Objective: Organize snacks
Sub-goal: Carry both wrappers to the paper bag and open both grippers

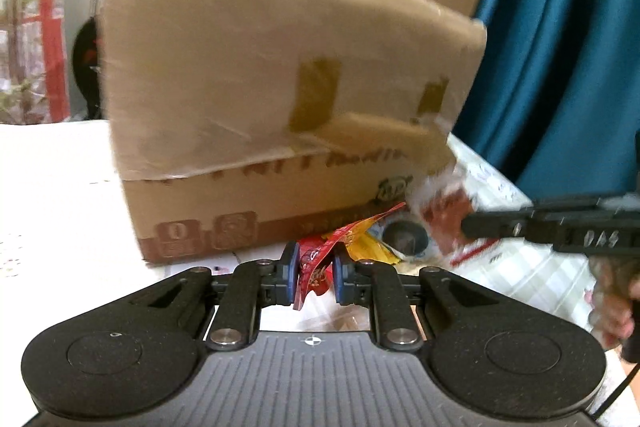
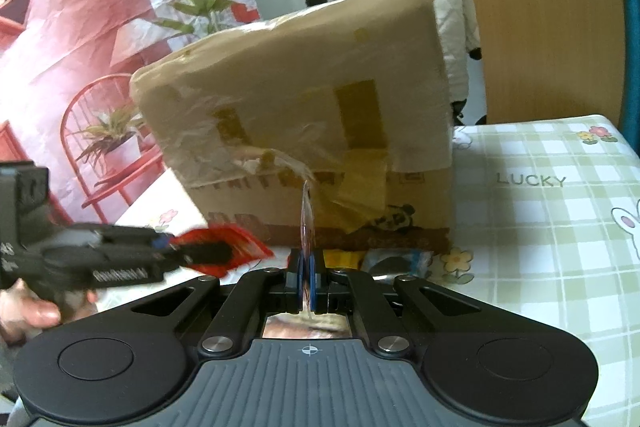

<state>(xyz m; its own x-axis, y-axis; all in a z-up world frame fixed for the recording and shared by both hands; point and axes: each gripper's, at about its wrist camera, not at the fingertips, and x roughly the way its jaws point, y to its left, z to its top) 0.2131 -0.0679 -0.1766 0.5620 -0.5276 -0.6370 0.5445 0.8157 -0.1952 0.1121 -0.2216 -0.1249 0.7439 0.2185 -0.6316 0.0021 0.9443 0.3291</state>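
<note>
- Checked tablecloth (image 2: 560, 227), printed "LUCKY", carries a taped cardboard box (image 2: 304, 131); its lettering is unreadable.
- Left gripper (image 1: 314, 273) pinches a red snack packet (image 1: 316, 263) before the box's near side.
- Right gripper (image 2: 307, 285) pinches a thin clear wrapper (image 2: 307, 223).
- More packets (image 2: 396, 261) lie at the box's base.

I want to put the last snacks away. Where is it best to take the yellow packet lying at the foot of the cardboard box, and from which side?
Take the yellow packet by its free near edge, coming from the front and above. It lies flat on the table with its back against the cardboard box, so the far side is blocked. Both claws look occupied now.
</note>
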